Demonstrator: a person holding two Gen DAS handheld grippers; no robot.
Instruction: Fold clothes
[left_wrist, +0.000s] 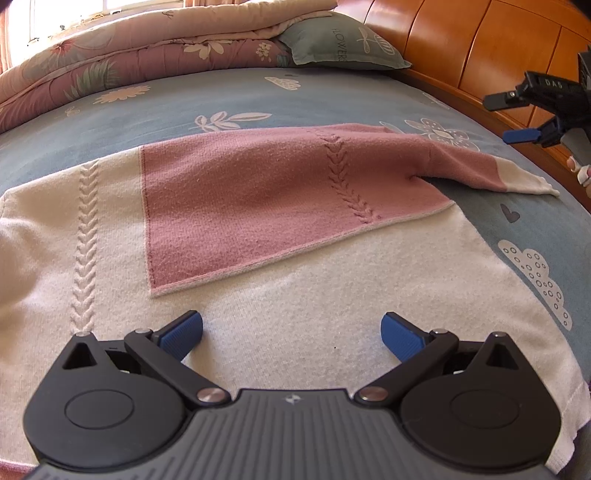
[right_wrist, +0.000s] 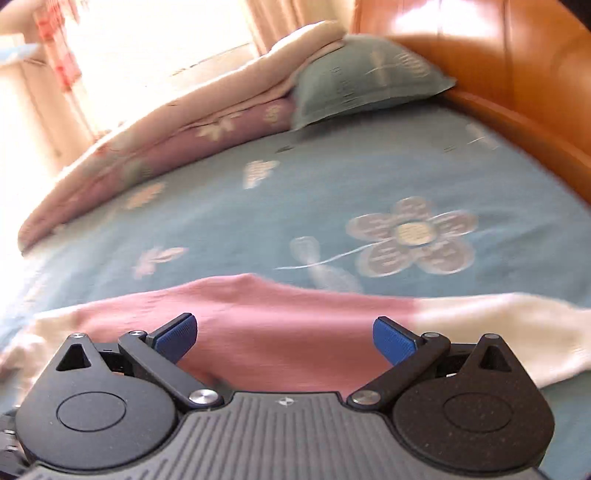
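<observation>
A pink-and-cream sweater (left_wrist: 258, 206) lies partly folded mid-frame on a blue floral bedsheet (left_wrist: 147, 110). The left gripper (left_wrist: 291, 336) and right gripper (right_wrist: 284, 338), at lower centre, both gape empty.

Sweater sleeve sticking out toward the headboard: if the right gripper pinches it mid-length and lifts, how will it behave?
Likely floppy: the sleeve lies limp and creased on the bedsheet, so both ends should droop. Probably light, being thin knit. The fuzzy surface should grip the ribbed pads of the open right gripper rather than slip.
</observation>
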